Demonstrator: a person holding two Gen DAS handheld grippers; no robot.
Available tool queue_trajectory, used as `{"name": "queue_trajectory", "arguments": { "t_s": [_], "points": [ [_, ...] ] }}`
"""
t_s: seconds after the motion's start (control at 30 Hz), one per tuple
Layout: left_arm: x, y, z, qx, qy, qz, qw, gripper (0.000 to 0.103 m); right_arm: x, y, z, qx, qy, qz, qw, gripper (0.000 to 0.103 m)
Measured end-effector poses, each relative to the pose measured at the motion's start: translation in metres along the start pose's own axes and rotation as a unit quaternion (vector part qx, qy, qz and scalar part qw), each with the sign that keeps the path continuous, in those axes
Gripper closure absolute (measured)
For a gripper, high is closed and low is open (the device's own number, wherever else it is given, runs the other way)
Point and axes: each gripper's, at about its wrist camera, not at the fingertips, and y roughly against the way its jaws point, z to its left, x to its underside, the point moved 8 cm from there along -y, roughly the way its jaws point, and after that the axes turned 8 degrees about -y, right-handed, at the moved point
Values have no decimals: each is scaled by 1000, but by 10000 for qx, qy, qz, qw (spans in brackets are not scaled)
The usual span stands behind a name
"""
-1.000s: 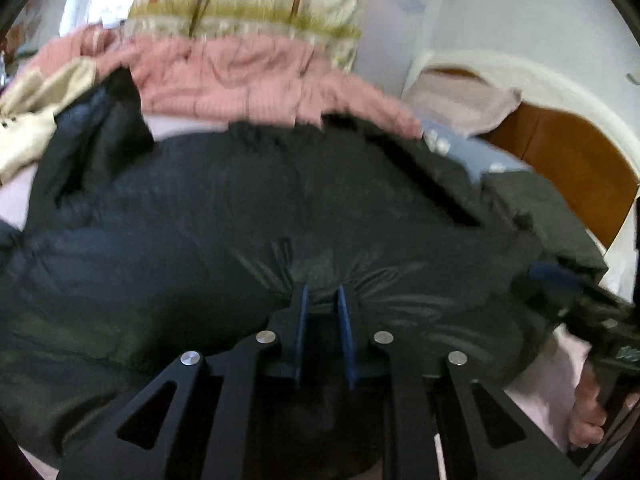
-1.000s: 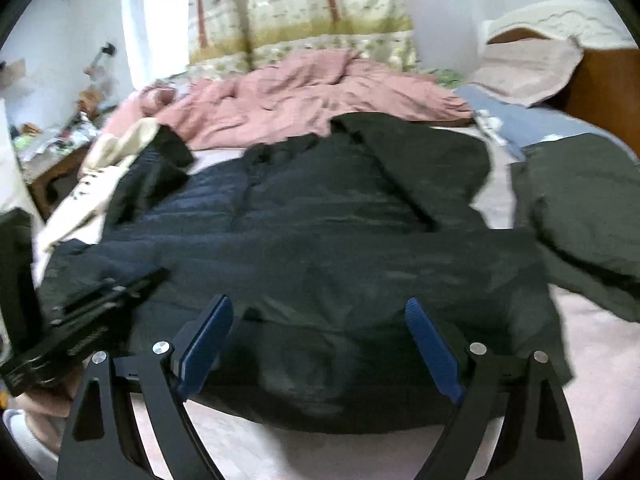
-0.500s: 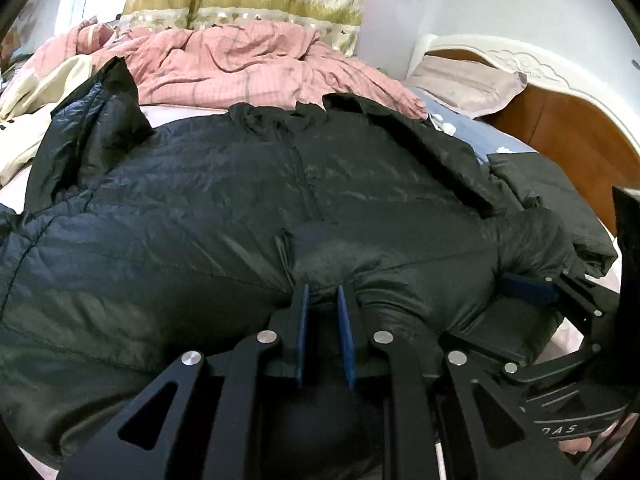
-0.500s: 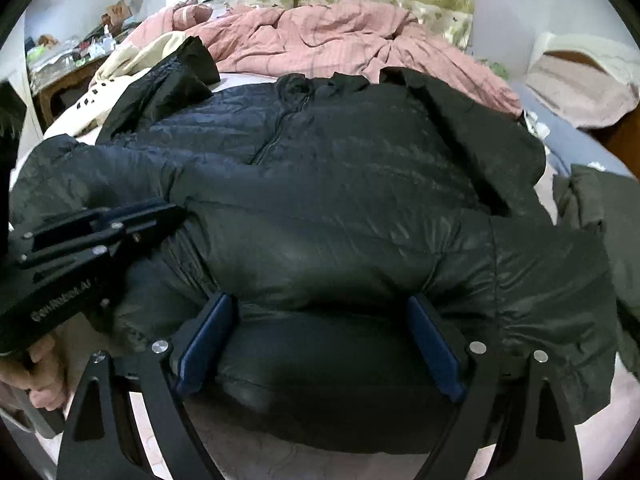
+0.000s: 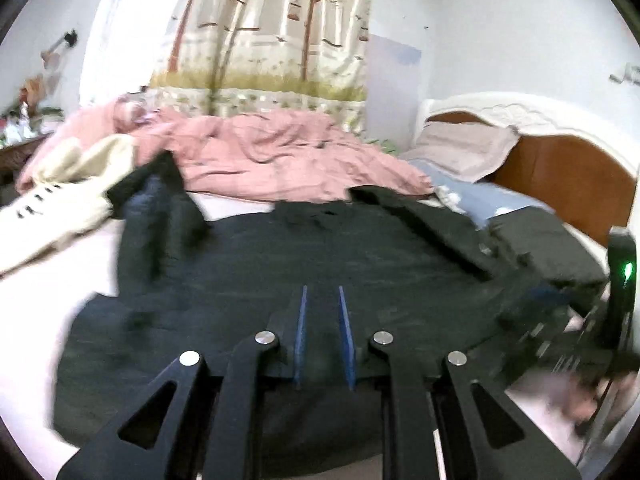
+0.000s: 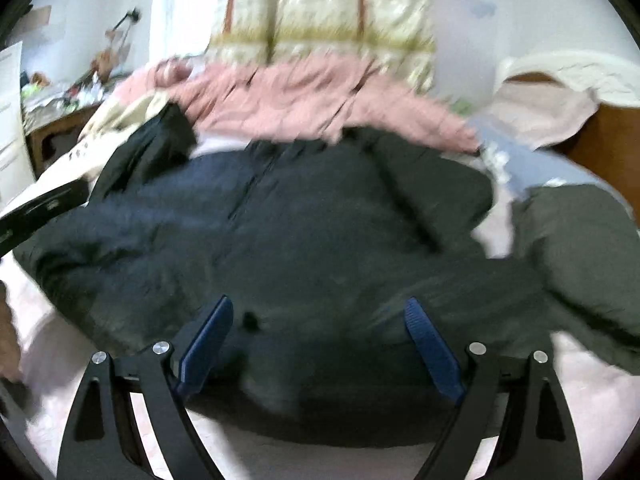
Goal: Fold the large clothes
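A large black puffer jacket [image 5: 320, 264] lies spread on the bed, front up; it also shows in the right wrist view [image 6: 304, 232]. My left gripper [image 5: 322, 300] is nearly shut with a narrow gap, pinching the jacket's near hem. My right gripper [image 6: 320, 312] is wide open, its blue pads on either side of the hem, holding nothing. The right gripper's body [image 5: 592, 336] shows at the right edge of the left wrist view. The left gripper's body [image 6: 36, 212] shows at the left of the right wrist view. Both views are blurred.
A pink quilt [image 5: 280, 160] is bunched behind the jacket. A cream garment [image 5: 60, 196] lies at the left. A folded dark garment [image 6: 580, 232] lies at the right. Pillows [image 5: 464, 152] and a wooden headboard [image 5: 568, 176] stand at the right. A curtain [image 5: 276, 28] hangs behind.
Both grippers have pulled back and tilted up, so more wall and curtain shows. The jacket's hem has flattened. The left gripper's gap has widened slightly; the right stays open.
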Motion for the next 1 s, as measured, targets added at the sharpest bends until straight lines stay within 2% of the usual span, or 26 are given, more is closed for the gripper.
{"name": "queue_trajectory", "arguments": {
  "t_s": [0.07, 0.1, 0.17, 0.2, 0.27, 0.33, 0.4, 0.53, 0.6, 0.63, 0.7, 0.73, 0.8, 0.87, 0.9, 0.93, 1.0],
  "points": [
    [14, 3, 25, -180, 262, 208, 9993, 88, 2, -6, -19, 236, -163, 219, 9993, 13],
    [23, 5, 39, -155, 566, 273, 9979, 88, 5, -9, -27, 330, -248, 342, 9986, 13],
    [39, 4, 60, -231, 905, 490, 9944, 88, 17, -21, -48, 607, -413, 801, 9941, 13],
    [46, 4, 68, -357, 924, 613, 9932, 88, 25, -28, -57, 784, -436, 1040, 9905, 13],
    [59, -3, 80, -689, 812, 996, 9893, 86, 33, -35, -63, 621, -524, 1345, 9876, 13],
    [72, -10, 95, -1069, 825, 1214, 9834, 86, 33, -35, -64, 596, -534, 1360, 9875, 12],
    [79, -16, 99, -969, 1014, 1291, 9817, 87, 33, -37, -63, 620, -487, 1353, 9877, 11],
    [78, -16, 97, -1051, 901, 1280, 9821, 87, 31, -36, -63, 596, -511, 1321, 9881, 11],
    [72, -10, 97, -987, 931, 1118, 9844, 86, 27, -28, -65, 590, -591, 1096, 9905, 12],
    [66, -4, 97, -908, 964, 971, 9864, 77, 26, -19, -70, 768, -617, 910, 9910, 13],
    [54, 16, 96, -667, 1089, 536, 9904, 60, 18, 3, -83, 1468, -562, 484, 9864, 13],
    [49, 24, 97, -573, 1151, 375, 9910, 58, 14, 16, -88, 1765, -528, 274, 9825, 15],
    [45, 41, 103, -617, 1257, 194, 9900, 56, 11, 31, -89, 1495, -745, 44, 9859, 15],
    [48, 51, 113, -815, 1378, 154, 9870, 46, 16, 38, -96, 1081, -1194, 73, 9869, 15],
    [52, 54, 118, -843, 1485, 178, 9851, 37, 21, 39, -102, 931, -1402, 132, 9856, 15],
    [58, 53, 123, -864, 1623, 267, 9826, 28, 24, 39, -106, 909, -1496, 172, 9844, 15],
    [72, 44, 133, -855, 1872, 594, 9768, 23, 31, 39, -122, 1116, -1615, 211, 9803, 15]
  ]
}}
